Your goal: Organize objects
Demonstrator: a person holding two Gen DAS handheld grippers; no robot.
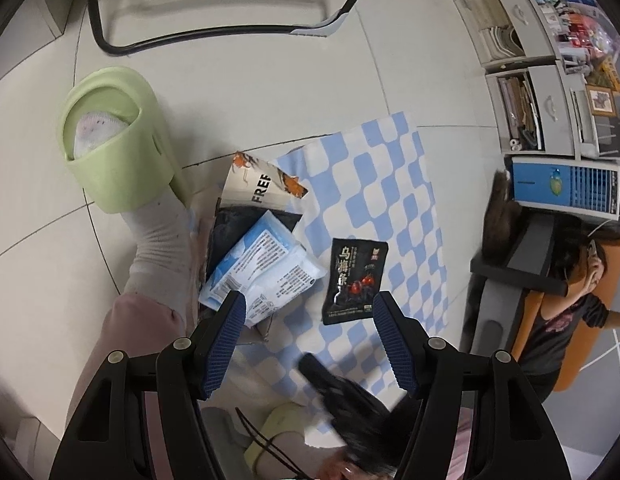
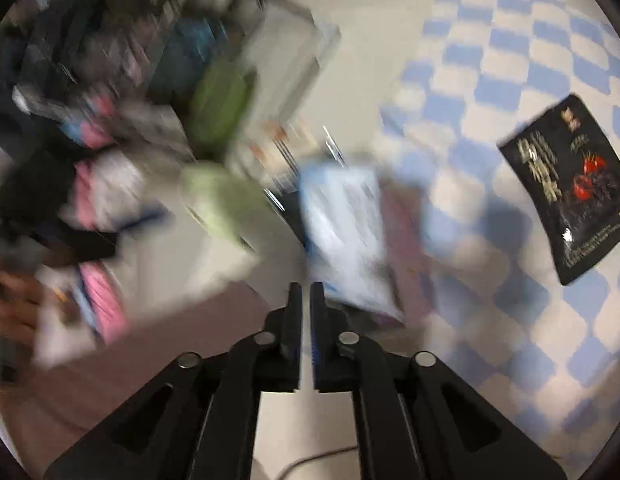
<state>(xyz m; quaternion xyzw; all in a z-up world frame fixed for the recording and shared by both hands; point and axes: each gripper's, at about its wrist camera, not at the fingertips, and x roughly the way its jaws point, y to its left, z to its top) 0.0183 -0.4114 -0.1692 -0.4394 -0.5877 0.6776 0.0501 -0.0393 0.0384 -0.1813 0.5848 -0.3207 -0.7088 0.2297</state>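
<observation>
Black pouch (image 1: pixel 355 280) lies flat on checkered cloth (image 1: pixel 394 184), apart from blue pack (image 1: pixel 262 268) in the box (image 1: pixel 246 200) at cloth's edge. Left gripper (image 1: pixel 310 308) hovers above, jaws wide, nothing between. Right gripper (image 2: pixel 306 296) nearly together, narrow gap, empty; view blurred.

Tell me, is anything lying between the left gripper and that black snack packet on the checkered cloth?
Nothing visible. The left gripper hangs open above the checkered cloth, and the black snack packet lies flat just beyond its fingertips, with only bare cloth between.

floor (image 1: pixel 270 80): pale tiles | shelves (image 1: pixel 530 92): grey, cluttered | chair frame (image 1: pixel 214 36): black
</observation>
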